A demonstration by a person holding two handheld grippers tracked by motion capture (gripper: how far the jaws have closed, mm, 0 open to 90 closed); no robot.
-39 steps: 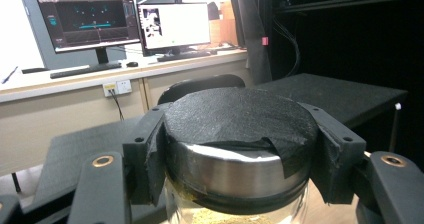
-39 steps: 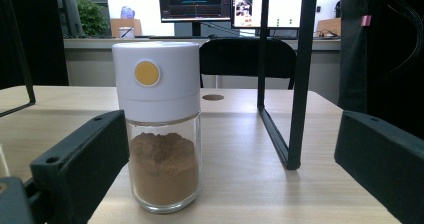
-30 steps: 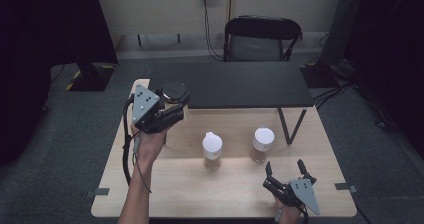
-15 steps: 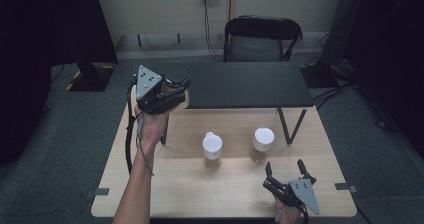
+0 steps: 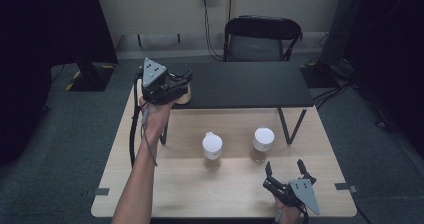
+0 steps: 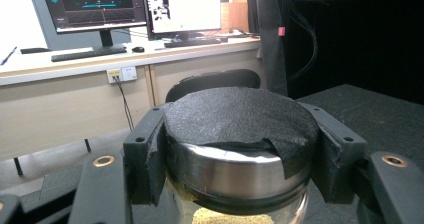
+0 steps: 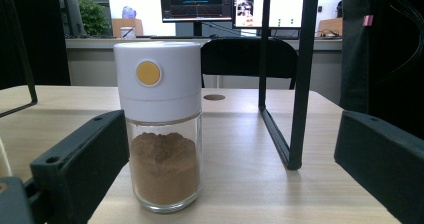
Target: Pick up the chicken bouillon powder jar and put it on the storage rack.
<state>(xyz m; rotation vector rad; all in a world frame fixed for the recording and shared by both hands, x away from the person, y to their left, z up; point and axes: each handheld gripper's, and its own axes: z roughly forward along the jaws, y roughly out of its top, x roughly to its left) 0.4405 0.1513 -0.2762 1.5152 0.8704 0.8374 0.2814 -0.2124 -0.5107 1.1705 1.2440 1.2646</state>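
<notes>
Left hand-held gripper (image 5: 181, 82) pinching a jar at the raised black shelf; right hand-held gripper (image 5: 285, 173) spread near two white-capped jars.

In the left gripper view the jaws press on both sides of a jar (image 6: 240, 149) with a metal band and a dark, rough lid, yellowish grains showing through the glass below. From above, this jar is held up at the left end of the black shelf (image 5: 250, 84), above the wooden surface (image 5: 170, 184). The right hand-held gripper rests near the surface's front edge with its jaws wide apart and nothing between them, pointing at a glass jar (image 7: 162, 134) of brown powder with a white cap. A second white-capped jar (image 5: 212, 150) stands beside it, apart.
</notes>
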